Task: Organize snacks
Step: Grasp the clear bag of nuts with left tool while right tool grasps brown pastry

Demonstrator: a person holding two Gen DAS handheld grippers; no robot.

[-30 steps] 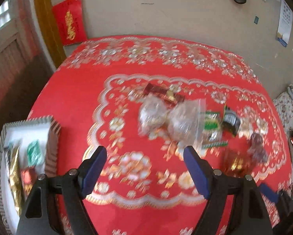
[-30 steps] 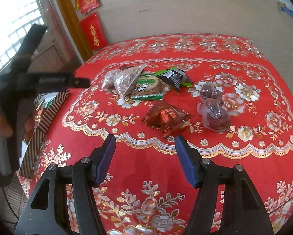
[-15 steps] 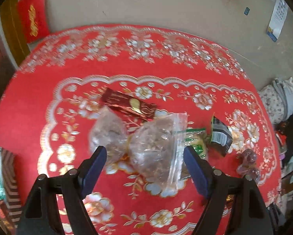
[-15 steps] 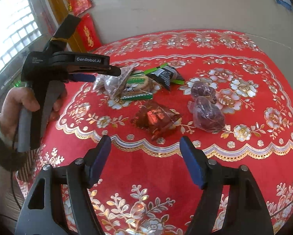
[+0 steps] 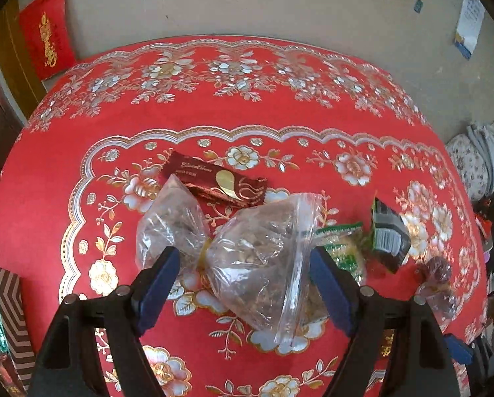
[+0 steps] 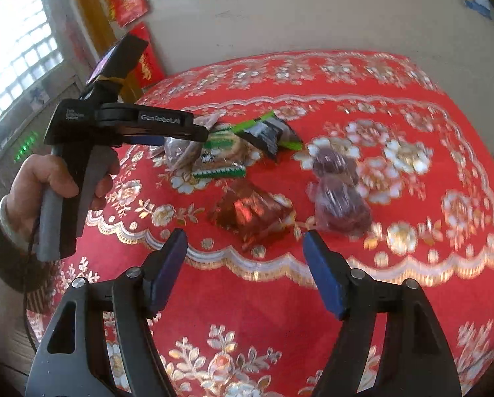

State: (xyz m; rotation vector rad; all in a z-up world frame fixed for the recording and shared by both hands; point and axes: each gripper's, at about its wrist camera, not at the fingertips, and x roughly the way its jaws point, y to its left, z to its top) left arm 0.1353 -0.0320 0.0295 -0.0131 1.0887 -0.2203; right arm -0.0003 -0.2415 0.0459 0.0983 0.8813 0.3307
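A red flowery tablecloth point(image 5: 48, 178) covers the table. The left gripper point(image 5: 243, 284) hangs spread wide over the clear bag point(image 5: 260, 258), ready to pinch it. The right gripper point(image 6: 243, 271) waits spread and empty near the shiny red packet point(image 6: 250, 211).

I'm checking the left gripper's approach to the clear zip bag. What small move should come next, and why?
Probably ease the left gripper a little further down, then close. Its jaws stand open on either side of the clear zip bag, but the pads do not seem to press it yet. The bag lies on the red tablecloth, partly over the green-edged packet, so a centred grip should lift the bag alone.
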